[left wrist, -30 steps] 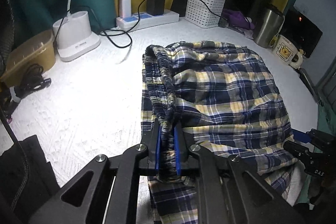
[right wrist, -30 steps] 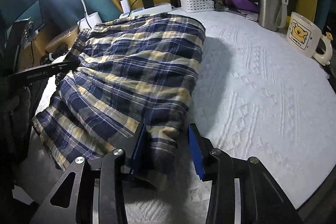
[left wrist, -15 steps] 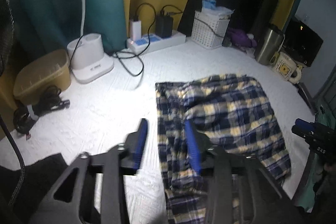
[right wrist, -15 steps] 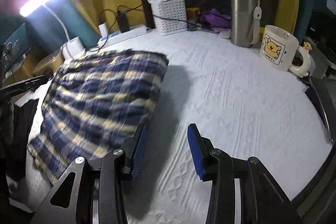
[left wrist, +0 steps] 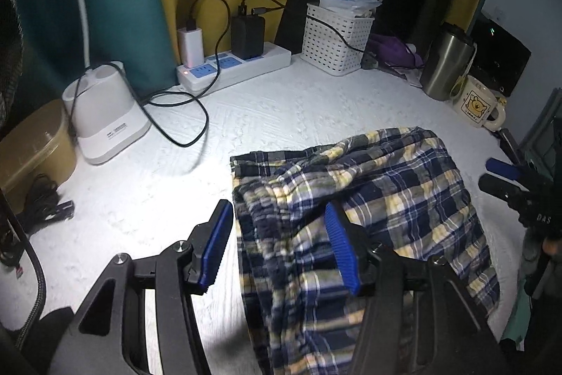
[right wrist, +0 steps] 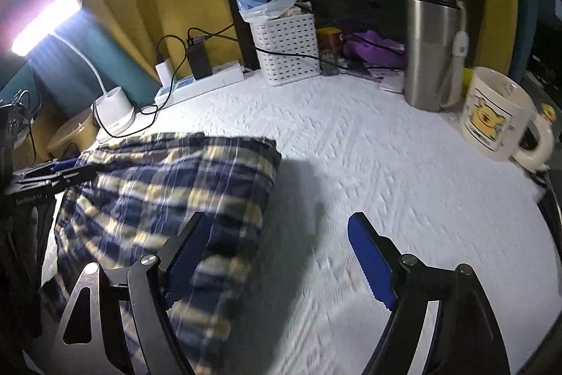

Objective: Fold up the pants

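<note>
Over white cloth: left tongs [left wrist: 277,245] opening, right tongs [right wrist: 277,255] opening wide, both clear of plaid pants [left wrist: 368,199].

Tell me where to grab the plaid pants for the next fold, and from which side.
Probably take the plaid pants at the bunched waistband edge, the thick gathered ridge on their left side. Come down from above with the left gripper, whose jaws are opening with nothing clamped, and straddle the ridge. It stands proud of the white cover, so the pads can pinch it.

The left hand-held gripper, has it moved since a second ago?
Yes. The left hand-held gripper has let go of the plaid pants and drawn back from the power strip; its jaws are opening.
</note>
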Motion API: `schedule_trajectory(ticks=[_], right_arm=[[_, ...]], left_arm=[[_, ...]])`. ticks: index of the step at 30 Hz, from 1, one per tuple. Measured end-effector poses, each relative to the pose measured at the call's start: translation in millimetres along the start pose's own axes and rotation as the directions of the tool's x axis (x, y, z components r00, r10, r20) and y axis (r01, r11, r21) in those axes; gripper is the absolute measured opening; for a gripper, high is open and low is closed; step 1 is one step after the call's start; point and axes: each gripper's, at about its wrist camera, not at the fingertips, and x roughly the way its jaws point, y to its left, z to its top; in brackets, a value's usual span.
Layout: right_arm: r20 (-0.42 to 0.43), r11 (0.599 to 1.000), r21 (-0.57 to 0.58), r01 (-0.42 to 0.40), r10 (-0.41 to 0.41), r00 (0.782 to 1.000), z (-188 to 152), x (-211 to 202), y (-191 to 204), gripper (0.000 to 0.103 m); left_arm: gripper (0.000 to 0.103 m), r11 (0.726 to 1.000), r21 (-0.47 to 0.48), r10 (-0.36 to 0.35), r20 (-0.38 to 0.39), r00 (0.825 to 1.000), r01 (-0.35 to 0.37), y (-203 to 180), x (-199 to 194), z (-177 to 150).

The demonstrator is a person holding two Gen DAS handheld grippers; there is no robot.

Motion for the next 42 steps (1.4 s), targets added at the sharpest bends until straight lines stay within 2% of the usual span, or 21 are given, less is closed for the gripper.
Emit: schedule_trajectory(ticks=[4, 5, 6, 8, 9, 11, 22, 28, 33, 38, 42], right_arm=[[-0.004, 0.999, -0.012, -0.031, 0.031, 1.0, 12, 20, 2, 0.078], [-0.008, 0.999, -0.018, -0.039, 0.039, 0.999, 15, 24, 3, 0.068], [-0.014, 0.999, -0.027, -0.047, 0.047, 0.999, 18, 30, 4, 0.061], [-0.023, 0.997, -0.042, -0.06, 0.059, 0.998, 24, 40, 7, 0.057], [-0.032, 0.996, -0.051, -0.071, 0.069, 0.997, 27, 45, 9, 0.051], [-0.047, 0.995, -0.068, -0.078, 0.075, 0.996, 31, 54, 12, 0.045], [-0.095, 0.996, -0.074, -0.048, 0.041, 0.995, 38, 88, 8, 0.044], [-0.092, 0.997, -0.062, -0.042, 0.036, 0.995, 37, 89, 8, 0.045], [-0.078, 0.999, -0.038, -0.021, 0.018, 0.997, 36, 87, 6, 0.045], [-0.076, 1.0, -0.021, 0.001, -0.002, 0.997, 34, 85, 3, 0.045], [-0.069, 1.0, -0.01, 0.018, -0.019, 0.997, 32, 78, 0, 0.045]], left_arm=[[0.054, 0.999, 0.034, -0.007, 0.019, 1.0, 0.006, -2, 4, 3], [0.051, 0.999, 0.043, -0.005, 0.022, 1.0, 0.004, -3, 5, 4], [0.043, 0.999, 0.053, -0.003, 0.022, 1.0, 0.002, -3, 7, 4], [0.036, 0.998, 0.066, 0.007, 0.014, 1.0, -0.008, -3, 13, 5], [0.032, 0.998, 0.069, 0.006, 0.015, 1.0, -0.007, -3, 14, 6], [0.031, 0.998, 0.07, 0.002, 0.016, 1.0, -0.004, -2, 17, 8], [0.03, 0.997, 0.074, 0.021, -0.022, 1.0, -0.02, 3, 44, 22], [0.03, 0.999, 0.031, 0.028, -0.055, 0.998, -0.026, 13, 53, 15], [0.031, 0.997, 0.054, 0.053, -0.048, 0.997, -0.05, 12, 56, 7], [0.035, 1.0, -0.027, 0.005, -0.064, 0.998, -0.006, 25, 56, 7], [0.037, 0.998, -0.059, -0.013, -0.042, 0.999, 0.01, 28, 41, 13]])
